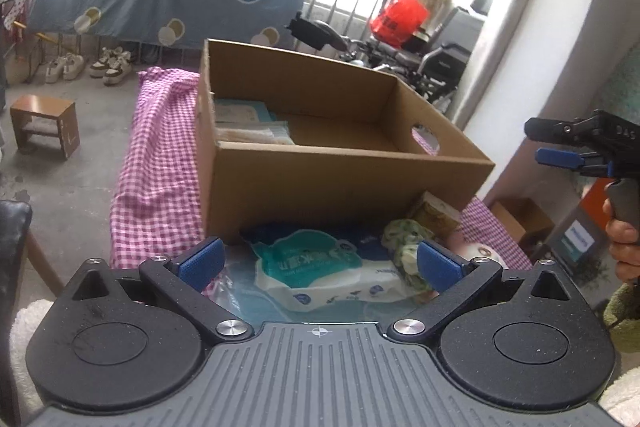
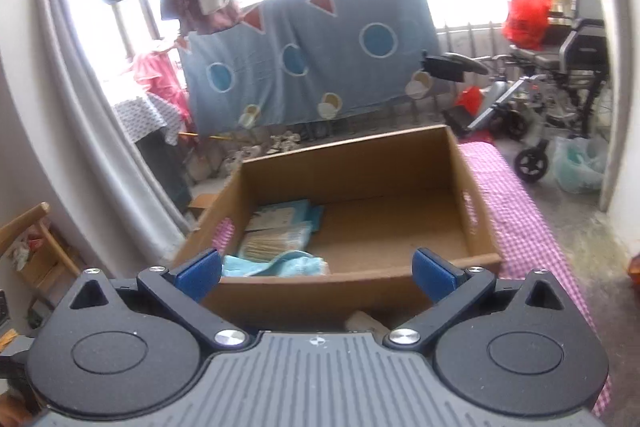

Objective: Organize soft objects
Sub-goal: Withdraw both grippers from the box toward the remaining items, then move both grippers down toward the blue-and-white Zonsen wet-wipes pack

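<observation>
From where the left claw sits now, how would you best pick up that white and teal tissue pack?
Judging by its pose, grip the tissue pack across its short width near the middle, coming from above and in front. It lies flat between the open left claw pads, in front of the cardboard box.

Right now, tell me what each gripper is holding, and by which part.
Nothing is held. The left gripper is open above the wipes pack, its pads clear of it. The right gripper is open and empty before the cardboard box.
</observation>
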A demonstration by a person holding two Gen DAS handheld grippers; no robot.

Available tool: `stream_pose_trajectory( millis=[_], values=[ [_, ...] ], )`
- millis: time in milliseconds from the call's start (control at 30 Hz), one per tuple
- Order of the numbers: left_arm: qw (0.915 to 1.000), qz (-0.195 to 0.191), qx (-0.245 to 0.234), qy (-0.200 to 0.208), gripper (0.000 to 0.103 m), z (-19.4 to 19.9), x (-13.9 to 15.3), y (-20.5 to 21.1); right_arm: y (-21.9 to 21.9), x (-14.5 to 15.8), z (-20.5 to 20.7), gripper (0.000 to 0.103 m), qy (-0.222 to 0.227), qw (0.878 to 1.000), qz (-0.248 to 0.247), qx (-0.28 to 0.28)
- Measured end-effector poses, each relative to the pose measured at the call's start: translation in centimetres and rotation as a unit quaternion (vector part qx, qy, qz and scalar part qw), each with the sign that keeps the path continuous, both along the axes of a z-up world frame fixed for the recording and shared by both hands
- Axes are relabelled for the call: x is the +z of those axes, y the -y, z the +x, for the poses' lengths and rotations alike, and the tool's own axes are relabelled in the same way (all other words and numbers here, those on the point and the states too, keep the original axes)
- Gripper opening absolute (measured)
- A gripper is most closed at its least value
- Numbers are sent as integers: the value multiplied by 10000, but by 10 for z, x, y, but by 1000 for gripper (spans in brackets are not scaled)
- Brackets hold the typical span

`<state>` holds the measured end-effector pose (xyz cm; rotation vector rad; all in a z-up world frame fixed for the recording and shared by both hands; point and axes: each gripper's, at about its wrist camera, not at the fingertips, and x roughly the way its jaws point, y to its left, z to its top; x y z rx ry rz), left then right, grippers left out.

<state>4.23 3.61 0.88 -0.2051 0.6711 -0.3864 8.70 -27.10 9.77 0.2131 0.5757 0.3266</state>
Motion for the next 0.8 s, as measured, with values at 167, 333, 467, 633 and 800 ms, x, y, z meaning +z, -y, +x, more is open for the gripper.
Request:
stream_pose_trajectory(
  millis=[167,333,467,633,800],
  values=[
    [9980,323,-538,-73,103,2,-3,36,26,-40,-18,103,-530,9983,-33,-254],
    [9952,607,-758,-116,103,4,-8,68,16,-76,-38,103,-754,9947,-693,-78],
    [9950,667,-684,-285,103,6,-14,76,-2,-96,-47,103,-664,9878,-1374,295],
    [9954,742,-428,-422,103,12,-15,78,-19,-127,-44,102,-441,9688,-2340,690],
    [9952,789,-305,-500,103,18,-14,79,-11,-137,-35,99,-375,9705,-2246,792]
  ],
)
